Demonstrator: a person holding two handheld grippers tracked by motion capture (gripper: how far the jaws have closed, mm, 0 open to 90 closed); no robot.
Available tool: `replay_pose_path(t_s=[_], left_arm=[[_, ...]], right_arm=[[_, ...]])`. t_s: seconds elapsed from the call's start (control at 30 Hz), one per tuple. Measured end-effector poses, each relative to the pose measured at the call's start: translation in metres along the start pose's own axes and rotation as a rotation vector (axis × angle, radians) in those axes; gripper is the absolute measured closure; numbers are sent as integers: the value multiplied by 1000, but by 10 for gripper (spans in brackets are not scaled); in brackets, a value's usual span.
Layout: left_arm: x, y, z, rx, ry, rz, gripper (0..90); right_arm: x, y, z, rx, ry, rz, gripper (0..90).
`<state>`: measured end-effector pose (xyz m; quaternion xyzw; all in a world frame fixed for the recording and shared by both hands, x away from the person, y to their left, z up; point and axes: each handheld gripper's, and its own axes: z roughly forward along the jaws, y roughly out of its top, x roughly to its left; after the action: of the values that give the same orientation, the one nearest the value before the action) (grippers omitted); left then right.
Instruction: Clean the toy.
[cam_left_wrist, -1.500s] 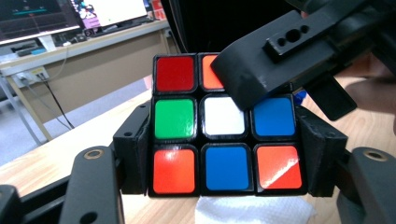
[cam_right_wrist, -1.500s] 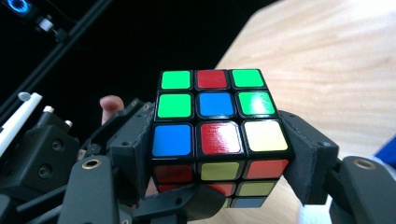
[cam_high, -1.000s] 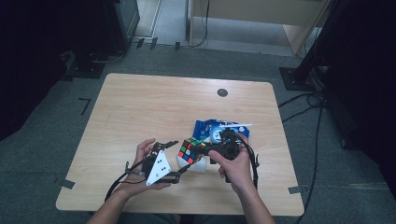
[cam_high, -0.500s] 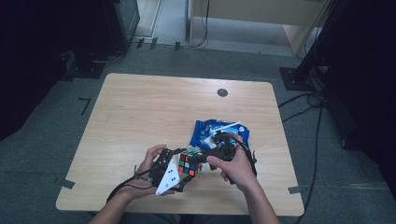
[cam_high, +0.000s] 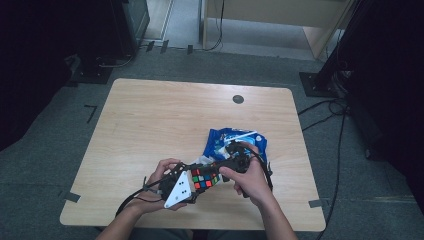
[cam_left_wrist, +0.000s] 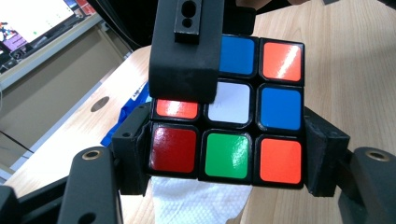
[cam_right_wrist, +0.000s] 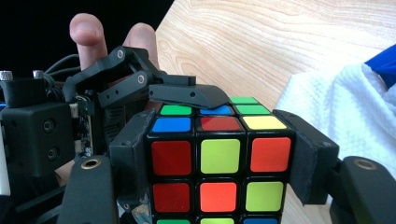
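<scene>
A scrambled colour cube is held just above the table's front edge, between both hands. My right gripper comes in from the right and is shut on it, its jaws pressing two opposite sides of the cube. My left gripper, which carries a white three-cornered plate, comes in from the left. Its jaws have just been closing with the cube between them, and they now clamp the cube's lower layer. In the left gripper view, one right jaw lies over the cube's top left.
A blue snack packet lies on the wooden table just behind the hands. A white paper towel rests beside it, under the cube. A small dark disc sits near the far edge. Cables and dark stands surround the table.
My left gripper has moved right up to the cube and its jaws have shut onto it. The right gripper kept holding the cube, drifting slightly toward the front edge.
</scene>
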<state>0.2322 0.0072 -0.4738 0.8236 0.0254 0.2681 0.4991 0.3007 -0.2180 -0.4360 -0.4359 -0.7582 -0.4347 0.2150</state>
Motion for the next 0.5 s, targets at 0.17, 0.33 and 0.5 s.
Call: replay_pose_path(t_s=[0.17, 0.33, 0.5], left_arm=[[8, -2, -5, -9, 24, -35, 340], [32, -13, -21, -10, 93, -107, 341], [53, -22, -37, -26, 162, -173, 341]], right_arm=[[1, 1, -6, -90, 5, -19, 327], [-4, 0, -27, -280, 6, -34, 389], [-14, -6, -18, -286, -155, -97, 428]])
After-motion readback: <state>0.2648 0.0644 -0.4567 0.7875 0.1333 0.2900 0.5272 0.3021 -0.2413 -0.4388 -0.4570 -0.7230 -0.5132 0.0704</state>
